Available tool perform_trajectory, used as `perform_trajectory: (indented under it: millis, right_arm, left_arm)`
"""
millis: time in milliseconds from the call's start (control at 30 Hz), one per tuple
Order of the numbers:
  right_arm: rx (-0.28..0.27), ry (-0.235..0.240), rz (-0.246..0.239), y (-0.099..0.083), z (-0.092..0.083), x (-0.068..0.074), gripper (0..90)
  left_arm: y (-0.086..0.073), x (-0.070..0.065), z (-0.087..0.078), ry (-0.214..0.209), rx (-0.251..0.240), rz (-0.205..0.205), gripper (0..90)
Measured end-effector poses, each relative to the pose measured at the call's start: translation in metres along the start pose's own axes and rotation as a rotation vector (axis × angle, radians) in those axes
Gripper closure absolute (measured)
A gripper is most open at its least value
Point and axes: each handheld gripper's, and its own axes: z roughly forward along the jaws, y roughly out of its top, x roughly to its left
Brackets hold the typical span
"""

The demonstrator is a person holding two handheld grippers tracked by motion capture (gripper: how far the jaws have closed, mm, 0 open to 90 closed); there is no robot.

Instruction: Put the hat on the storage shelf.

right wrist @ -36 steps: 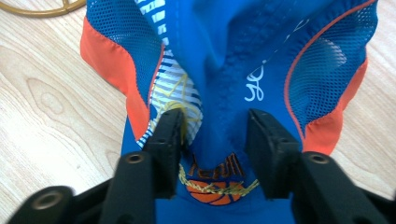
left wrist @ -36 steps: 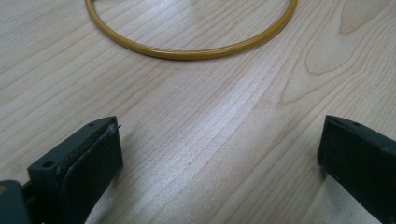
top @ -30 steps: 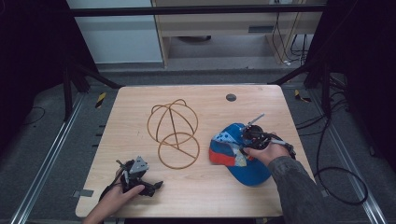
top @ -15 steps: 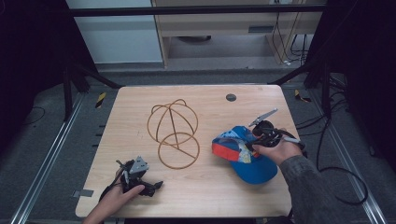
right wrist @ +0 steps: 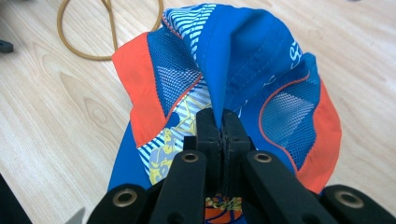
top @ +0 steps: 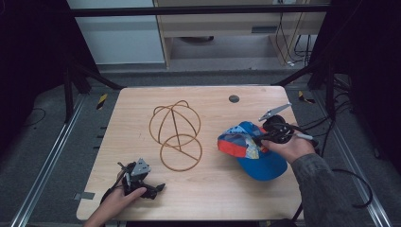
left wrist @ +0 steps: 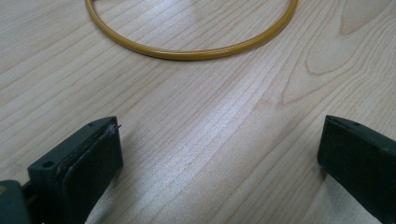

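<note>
High view first: we work at the wooden surface (top: 208, 198), where the wire hat stand (top: 176, 134) sits near the middle. Our blue and orange cap (top: 253, 149) hangs just right of it, lifted at one side. Our right claw (top: 259, 140) is clamped tight on a fold of its fabric. Our left claw (top: 158, 187) rests near the front edge, jaws wide apart, holding nothing.

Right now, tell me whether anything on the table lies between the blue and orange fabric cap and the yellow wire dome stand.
Nothing visible does. The right gripper is shut on the blue and orange fabric cap, and only bare wooden table lies between it and the yellow wire dome stand. The left gripper rests open at the near edge, aside.
</note>
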Motion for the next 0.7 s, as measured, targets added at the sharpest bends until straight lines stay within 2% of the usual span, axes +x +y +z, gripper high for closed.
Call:
perform_trajectory:
  millis: [700]
  right_arm:
    - [-0.124, -0.028, -0.021, 0.017, -0.043, 0.007, 88.8]
  left_arm:
    - [0.000, 0.000, 0.000, -0.001, 0.001, 0.000, 0.0]
